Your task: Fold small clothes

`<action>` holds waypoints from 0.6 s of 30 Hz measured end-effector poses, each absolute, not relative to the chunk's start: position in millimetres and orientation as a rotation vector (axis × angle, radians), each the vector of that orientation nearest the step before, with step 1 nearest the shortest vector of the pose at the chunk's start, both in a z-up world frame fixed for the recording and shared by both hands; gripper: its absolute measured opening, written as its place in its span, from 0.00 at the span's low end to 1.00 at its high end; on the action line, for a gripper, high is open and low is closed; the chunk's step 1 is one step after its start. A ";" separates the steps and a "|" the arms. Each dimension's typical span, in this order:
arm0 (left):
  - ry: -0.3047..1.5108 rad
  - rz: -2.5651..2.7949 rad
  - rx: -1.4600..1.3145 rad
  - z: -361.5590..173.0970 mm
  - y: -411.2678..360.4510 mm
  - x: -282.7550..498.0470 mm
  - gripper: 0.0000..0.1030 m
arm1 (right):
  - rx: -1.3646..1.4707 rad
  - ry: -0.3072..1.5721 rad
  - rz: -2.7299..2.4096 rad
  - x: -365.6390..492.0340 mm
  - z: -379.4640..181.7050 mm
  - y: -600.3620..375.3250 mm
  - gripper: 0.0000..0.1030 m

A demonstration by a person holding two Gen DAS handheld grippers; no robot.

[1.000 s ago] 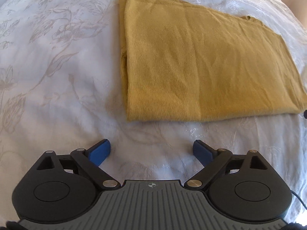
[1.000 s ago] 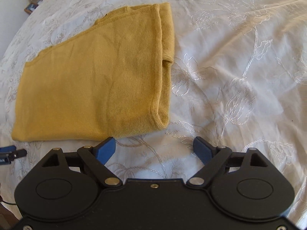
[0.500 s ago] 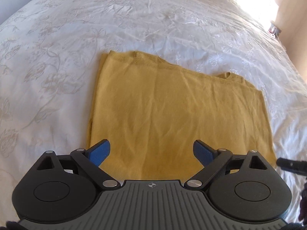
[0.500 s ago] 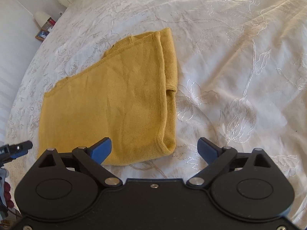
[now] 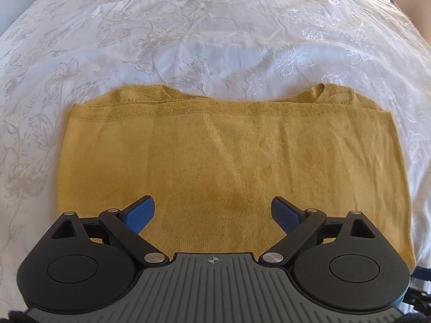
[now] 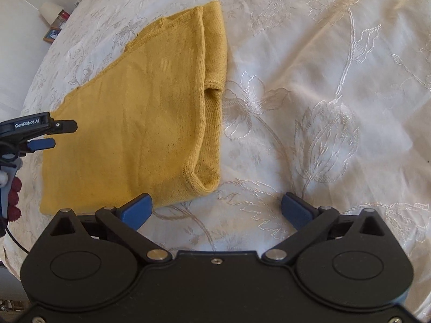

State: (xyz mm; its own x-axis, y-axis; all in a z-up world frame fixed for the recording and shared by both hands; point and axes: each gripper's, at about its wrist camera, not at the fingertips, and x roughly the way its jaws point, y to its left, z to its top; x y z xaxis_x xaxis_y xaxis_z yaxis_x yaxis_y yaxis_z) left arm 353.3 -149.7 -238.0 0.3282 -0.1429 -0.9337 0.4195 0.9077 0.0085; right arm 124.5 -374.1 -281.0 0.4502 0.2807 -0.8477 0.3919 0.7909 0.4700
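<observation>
R gripper [image 6: 215, 207] opening, beside folded top [image 6: 140, 113].

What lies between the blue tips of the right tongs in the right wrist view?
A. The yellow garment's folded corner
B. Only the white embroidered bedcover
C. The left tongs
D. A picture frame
B: the right tongs are opening over bare bedcover, and the yellow garment lies to their left.

- Left wrist view: steeply down, close over yellow garment [image 5: 231, 161], bedspread [image 5: 215, 27] beyond.
- Right wrist view: down at garment's folded side edge; both share it.
</observation>
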 end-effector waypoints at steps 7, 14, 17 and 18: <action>1.266 -0.358 0.301 -266.6 -157.8 367.1 1.00 | 0.677 1.142 -0.051 129.5 -285.2 -375.4 1.00; 1.273 -0.345 0.289 -277.4 -155.4 370.4 1.00 | 0.688 1.093 -0.030 120.7 -288.0 -379.1 1.00; 1.266 -0.330 0.291 -279.7 -157.0 367.6 1.00 | 0.655 1.099 -0.011 119.1 -287.6 -376.9 1.00; 1.266 -0.327 0.291 -278.4 -157.2 363.6 1.00 | 0.647 1.113 0.000 121.7 -286.9 -377.0 1.00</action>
State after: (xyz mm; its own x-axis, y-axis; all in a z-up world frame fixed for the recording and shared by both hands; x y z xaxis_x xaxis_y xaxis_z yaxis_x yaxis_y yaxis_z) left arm 363.6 -157.2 -278.4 0.2660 -0.0792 -0.9607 0.3961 0.9176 0.0340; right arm 121.7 -377.0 -286.9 0.4612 0.3129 -0.8303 0.3132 0.8181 0.4822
